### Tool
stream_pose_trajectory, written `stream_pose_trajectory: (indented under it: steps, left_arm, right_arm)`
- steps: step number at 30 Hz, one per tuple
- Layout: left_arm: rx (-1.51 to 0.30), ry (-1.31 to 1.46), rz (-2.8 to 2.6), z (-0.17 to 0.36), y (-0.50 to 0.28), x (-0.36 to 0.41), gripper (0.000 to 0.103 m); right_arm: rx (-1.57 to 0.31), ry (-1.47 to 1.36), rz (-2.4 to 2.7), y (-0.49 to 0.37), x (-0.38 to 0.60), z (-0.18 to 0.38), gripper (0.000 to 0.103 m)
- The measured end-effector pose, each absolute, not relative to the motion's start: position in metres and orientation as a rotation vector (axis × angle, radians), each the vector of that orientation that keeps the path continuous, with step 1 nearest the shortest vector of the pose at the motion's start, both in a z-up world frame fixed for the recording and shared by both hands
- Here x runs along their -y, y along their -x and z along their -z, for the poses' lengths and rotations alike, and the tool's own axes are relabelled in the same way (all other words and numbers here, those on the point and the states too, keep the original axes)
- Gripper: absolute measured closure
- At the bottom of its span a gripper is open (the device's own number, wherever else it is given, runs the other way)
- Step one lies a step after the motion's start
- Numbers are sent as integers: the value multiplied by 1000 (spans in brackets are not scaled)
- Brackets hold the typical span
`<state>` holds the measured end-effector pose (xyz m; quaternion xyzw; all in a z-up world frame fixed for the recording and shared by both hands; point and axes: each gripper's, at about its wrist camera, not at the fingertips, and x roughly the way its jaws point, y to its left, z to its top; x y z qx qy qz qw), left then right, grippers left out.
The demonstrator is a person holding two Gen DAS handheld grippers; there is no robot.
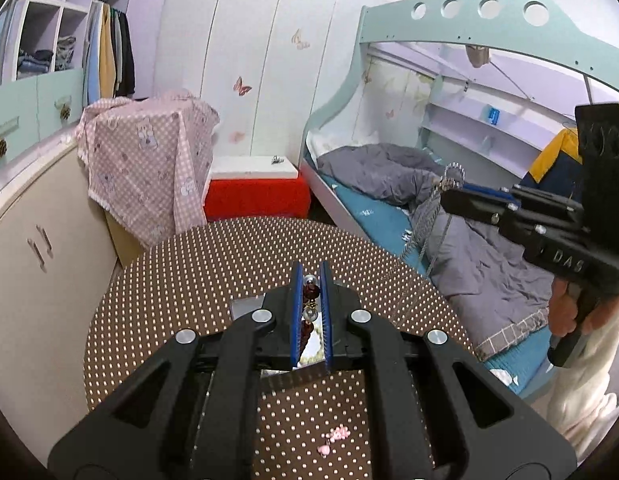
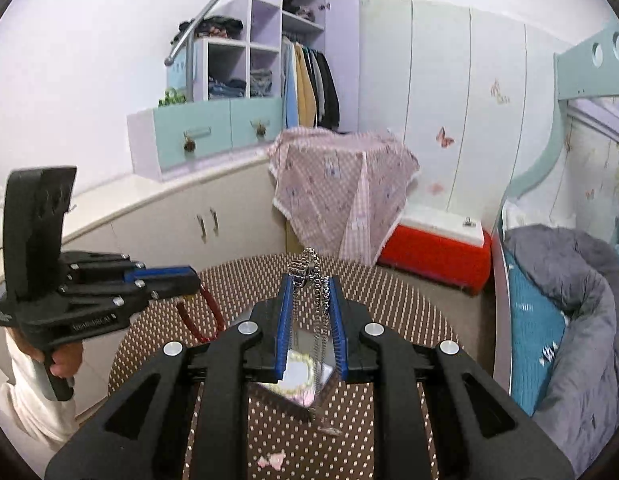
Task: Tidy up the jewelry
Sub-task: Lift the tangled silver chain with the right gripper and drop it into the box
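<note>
1. Low in the left wrist view, small pink trinkets point(image 1: 334, 439) lie on the brown dotted surface point(image 1: 169, 288), just below the left gripper point(image 1: 310, 276).
2. At the frame's centre, the left gripper's blue-padded fingers point(image 1: 296, 312) are clamped on a beaded bracelet point(image 1: 310, 300) of dark red and silver beads; in the right wrist view the same gripper point(image 2: 191, 280) enters from the left with a red loop of the bracelet point(image 2: 207, 312) hanging beneath it above the surface point(image 2: 409, 300).
3. Behind those fingers, a mirrored tray point(image 1: 245, 307) rests on the surface; in the right wrist view it point(image 2: 297, 376) sits at centre bottom.
4. At the centre of the right wrist view, the right gripper point(image 2: 311, 280) has its fingers point(image 2: 284, 320) pinched on a silver chain necklace point(image 2: 319, 300), which drapes down toward the tray.
5. At the right edge of the left wrist view, a hand point(image 1: 565, 308) in a white sleeve holds the right gripper point(image 1: 449, 196) aloft, the necklace point(image 1: 433, 216) dangling from it.
6. Beyond, a bed with a grey quilt point(image 1: 461, 256) fills the right; a pink dotted cloth point(image 1: 149, 160) and a red box point(image 1: 255, 200) stand at mid-frame.
</note>
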<state>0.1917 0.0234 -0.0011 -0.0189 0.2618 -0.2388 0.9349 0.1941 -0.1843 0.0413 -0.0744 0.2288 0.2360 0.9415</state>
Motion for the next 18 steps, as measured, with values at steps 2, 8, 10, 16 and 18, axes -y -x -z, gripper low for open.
stream_pose_trajectory:
  steps: [2, 8, 10, 16, 18]
  left_arm:
    - [-529, 38, 490, -3, -194, -23, 94]
    - [-518, 33, 497, -13, -202, -20, 94]
    - [-513, 31, 498, -16, -205, -20, 94]
    - [-505, 35, 496, -20, -212, -20, 94]
    - [-514, 39, 497, -16, -215, -20, 94]
  right_arm:
    - [-445, 153, -481, -196, 184, -49, 87]
    - [-392, 150, -489, -204, 182, -72, 87]
    - [-380, 152, -497, -207, 181, -77, 87]
    - [-372, 163, -532, -214, 173, -78, 87]
    - [-389, 166, -544, -216, 170, -71, 87]
